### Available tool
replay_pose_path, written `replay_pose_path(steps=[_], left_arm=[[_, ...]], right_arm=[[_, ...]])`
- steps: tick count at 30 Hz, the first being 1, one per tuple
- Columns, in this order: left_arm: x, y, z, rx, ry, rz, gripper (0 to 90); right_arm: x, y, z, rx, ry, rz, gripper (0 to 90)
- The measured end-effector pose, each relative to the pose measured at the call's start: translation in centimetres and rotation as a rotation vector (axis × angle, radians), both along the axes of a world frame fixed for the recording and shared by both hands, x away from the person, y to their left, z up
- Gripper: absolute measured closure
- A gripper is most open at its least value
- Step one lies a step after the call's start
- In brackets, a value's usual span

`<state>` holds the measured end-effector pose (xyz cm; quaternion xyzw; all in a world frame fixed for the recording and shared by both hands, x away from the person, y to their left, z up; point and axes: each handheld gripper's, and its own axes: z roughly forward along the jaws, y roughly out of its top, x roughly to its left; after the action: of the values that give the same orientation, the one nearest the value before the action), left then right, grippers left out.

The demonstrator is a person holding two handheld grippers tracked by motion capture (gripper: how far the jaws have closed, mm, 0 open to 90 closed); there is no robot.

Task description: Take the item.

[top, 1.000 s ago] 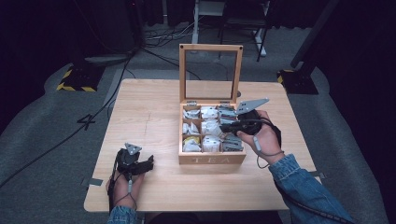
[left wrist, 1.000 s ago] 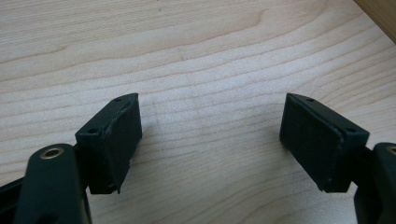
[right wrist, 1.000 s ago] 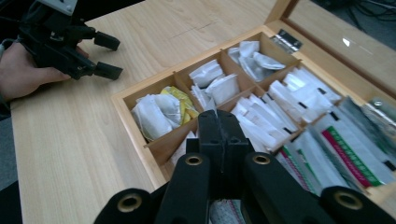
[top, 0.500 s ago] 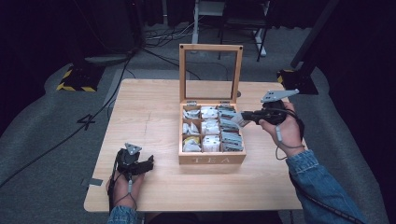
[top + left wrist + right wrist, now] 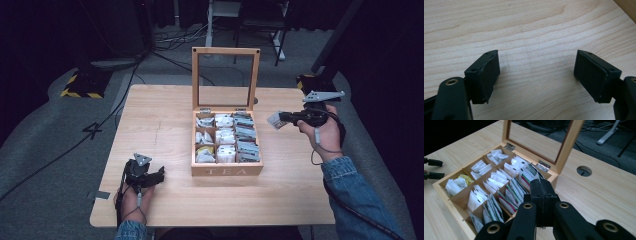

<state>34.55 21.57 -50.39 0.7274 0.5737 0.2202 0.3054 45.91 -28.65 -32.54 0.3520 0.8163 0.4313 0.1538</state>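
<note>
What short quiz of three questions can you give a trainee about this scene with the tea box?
1. True or false: the lid of the tea box stands open.
2. Which gripper holds a tea bag beside the box? A) left gripper B) right gripper
3. Fill in: the fingers of the left gripper, over the table, are ___.

Key: 1 true; 2 B; 3 open.
</note>
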Motion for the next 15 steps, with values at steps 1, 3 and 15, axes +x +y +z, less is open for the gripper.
replay_pose_path(steps=[1, 3, 15], left_arm=[[0.0, 0.0, 0.0, 0.000, 0.000, 0.000, 21.4], [0.0, 0.0, 0.0, 0.000, 0.000, 0.000, 21.4], [0.0, 0.0, 0.0, 0.000, 0.000, 0.000, 21.4]], right_arm=[[0.0, 0.0, 0.0, 0.000, 0.000, 0.000, 90.0], [0.3, -0.8, -0.4, 0.007, 0.019, -0.024, 90.0], [1.9, -3.6, -3.2, 0.011, 0.077, -0.112, 90.0]])
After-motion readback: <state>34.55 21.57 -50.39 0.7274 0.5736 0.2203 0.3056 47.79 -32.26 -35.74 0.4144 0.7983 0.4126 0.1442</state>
